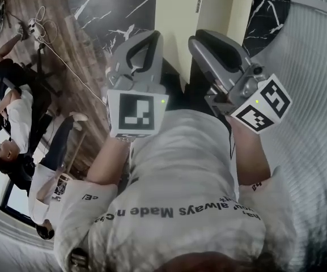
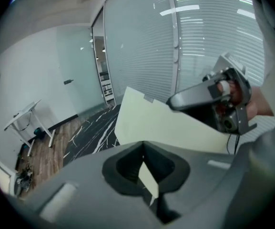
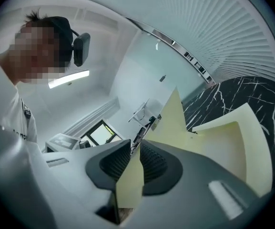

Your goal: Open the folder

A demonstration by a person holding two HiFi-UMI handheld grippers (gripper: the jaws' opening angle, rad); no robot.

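A pale yellow folder (image 1: 174, 21) is held up in the air in front of my chest. My left gripper (image 1: 145, 38) is shut on one of its sheets; in the left gripper view a sliver of the folder (image 2: 149, 180) sits pinched between the jaws of the left gripper (image 2: 143, 146), and the cover (image 2: 151, 123) spreads beyond. My right gripper (image 1: 208, 38) is shut on another sheet. In the right gripper view that sheet (image 3: 130, 180) is clamped in the right gripper (image 3: 136, 144), with the curved cover (image 3: 223, 142) to the right. The right gripper (image 2: 213, 99) shows across the folder.
Below are a black marble floor (image 1: 112, 10) and wooden flooring (image 1: 55, 50) with cables (image 1: 38, 30). Seated people (image 1: 16, 129) are at the left. A frosted ribbed glass wall (image 1: 310, 95) stands on the right. A white desk (image 2: 27, 120) is far off.
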